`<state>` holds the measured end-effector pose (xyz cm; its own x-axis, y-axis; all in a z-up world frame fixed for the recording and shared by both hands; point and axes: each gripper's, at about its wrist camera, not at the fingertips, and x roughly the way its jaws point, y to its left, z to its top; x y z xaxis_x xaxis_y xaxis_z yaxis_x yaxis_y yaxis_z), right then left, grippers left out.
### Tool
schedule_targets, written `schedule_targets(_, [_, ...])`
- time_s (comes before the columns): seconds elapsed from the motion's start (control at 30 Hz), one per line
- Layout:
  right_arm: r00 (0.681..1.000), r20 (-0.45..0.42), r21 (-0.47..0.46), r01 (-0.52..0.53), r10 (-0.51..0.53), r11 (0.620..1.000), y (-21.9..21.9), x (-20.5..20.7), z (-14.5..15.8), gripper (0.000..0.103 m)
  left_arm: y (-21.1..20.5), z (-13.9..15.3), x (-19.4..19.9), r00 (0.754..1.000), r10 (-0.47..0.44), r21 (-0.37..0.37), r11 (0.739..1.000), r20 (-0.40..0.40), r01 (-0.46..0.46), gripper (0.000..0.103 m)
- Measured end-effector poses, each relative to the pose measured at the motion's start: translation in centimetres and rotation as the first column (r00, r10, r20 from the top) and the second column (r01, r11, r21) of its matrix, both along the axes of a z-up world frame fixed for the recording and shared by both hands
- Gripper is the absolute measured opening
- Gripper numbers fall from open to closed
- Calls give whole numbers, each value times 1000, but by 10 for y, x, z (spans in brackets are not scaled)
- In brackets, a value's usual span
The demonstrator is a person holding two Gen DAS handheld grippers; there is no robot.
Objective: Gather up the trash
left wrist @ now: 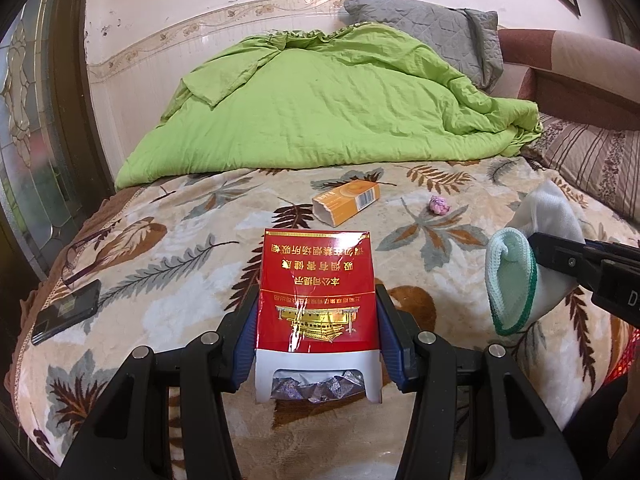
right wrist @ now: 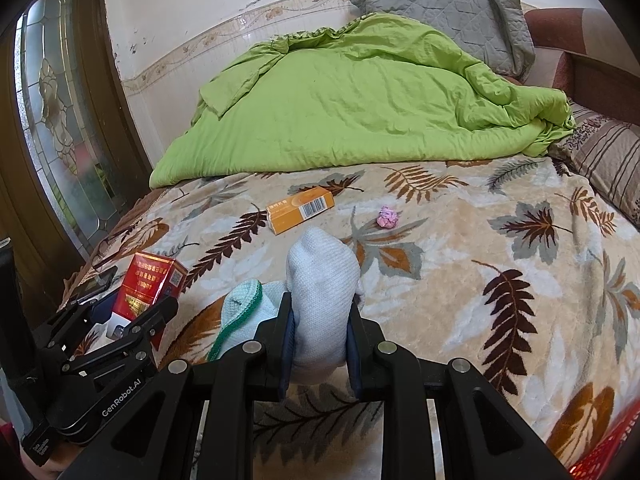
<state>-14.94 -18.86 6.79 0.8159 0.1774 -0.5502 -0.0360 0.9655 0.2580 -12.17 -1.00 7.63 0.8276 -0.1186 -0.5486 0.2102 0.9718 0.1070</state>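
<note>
My left tongs (left wrist: 316, 328) are closed partway on a red and white cardboard cigarette pack (left wrist: 318, 300) with gold print. The two blue pads press on its two sides, and the pack points forward from the tongs, above the bed. Its open end is toward me, and crumpled silver foil (left wrist: 316, 390) shows inside.

My right tongs (right wrist: 320, 340) are closed as far as they go on a pale blue knitted sock (right wrist: 324, 280). The toe part stands up between the pads, and the cuff with a green edge (right wrist: 240, 312) hangs to the left side of the tongs.

I take the orange cardboard box with a barcode (right wrist: 300, 208) as my landmark. It lies flat on the beige plush blanket with brown and grey leaf pattern (right wrist: 460, 240) that covers the bed. A small crumpled pink paper ball (right wrist: 388, 216) lies near the box, on its right side, not touching it. Behind the box, toward the wall, is a bright green rumpled quilt (right wrist: 340, 100), and a grey quilted pillow (right wrist: 452, 12) leans behind the quilt. Both tongs with their loads are on the near side of the box, the cigarette pack more to the left of it. Far left of the box, at the blanket edge, lies a dark phone (left wrist: 66, 316).
</note>
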Motion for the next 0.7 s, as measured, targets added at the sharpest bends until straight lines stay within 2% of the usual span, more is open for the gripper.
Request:
schedule_targets(0.33, [999, 17, 10, 32, -32, 999, -3, -10, 4, 24, -7, 0, -7, 998, -68, -4, 998, 13, 68, 51])
schedule_targets(0.7, [998, 37, 48, 53, -55, 997, -12, -27, 8, 24, -15, -2, -9, 997, -74, 2, 997, 1, 74, 51])
